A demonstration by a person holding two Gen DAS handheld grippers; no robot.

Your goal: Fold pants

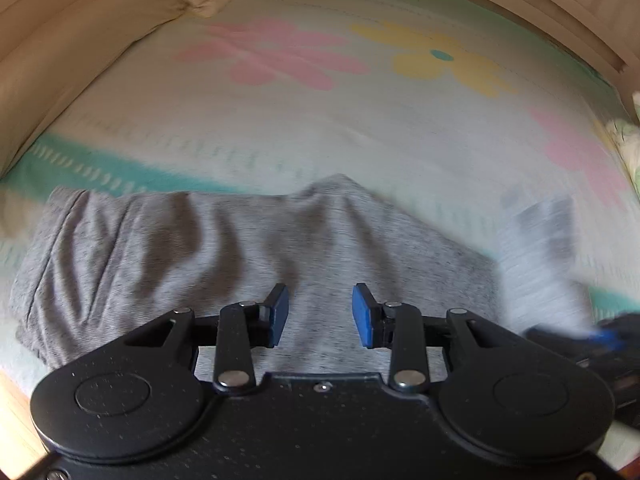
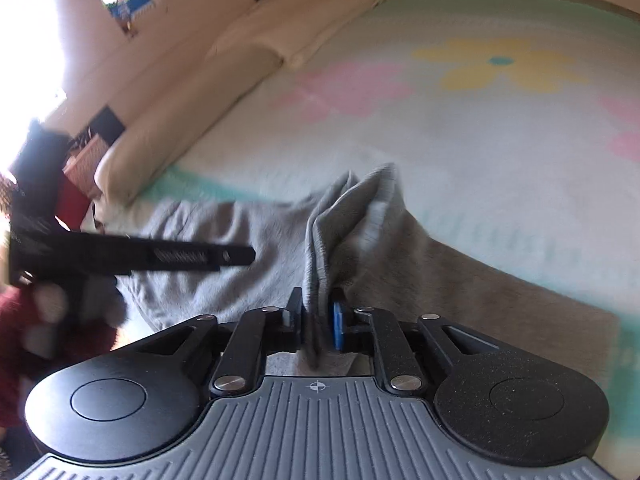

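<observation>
Grey pants (image 1: 180, 248) lie spread on a pale flowered bed cover (image 1: 360, 128). My left gripper (image 1: 320, 312) hovers just over the middle of them, open, with nothing between its blue pads (image 1: 280, 312). At the right edge of the left wrist view a blurred fold of grey cloth (image 1: 536, 256) hangs from my right gripper (image 1: 600, 338). In the right wrist view my right gripper (image 2: 318, 314) is shut on a bunched edge of the pants (image 2: 352, 208), which stands up from the jaws. The rest of the pants (image 2: 224, 248) stretch left, under the left gripper (image 2: 180, 258).
A cream bolster (image 1: 80, 40) runs along the cover's far left side. A wooden frame (image 1: 580, 20) borders the right. In the right wrist view a person's red sleeve (image 2: 24, 320) and a wicker basket (image 2: 86, 160) sit at the left, by a bright window.
</observation>
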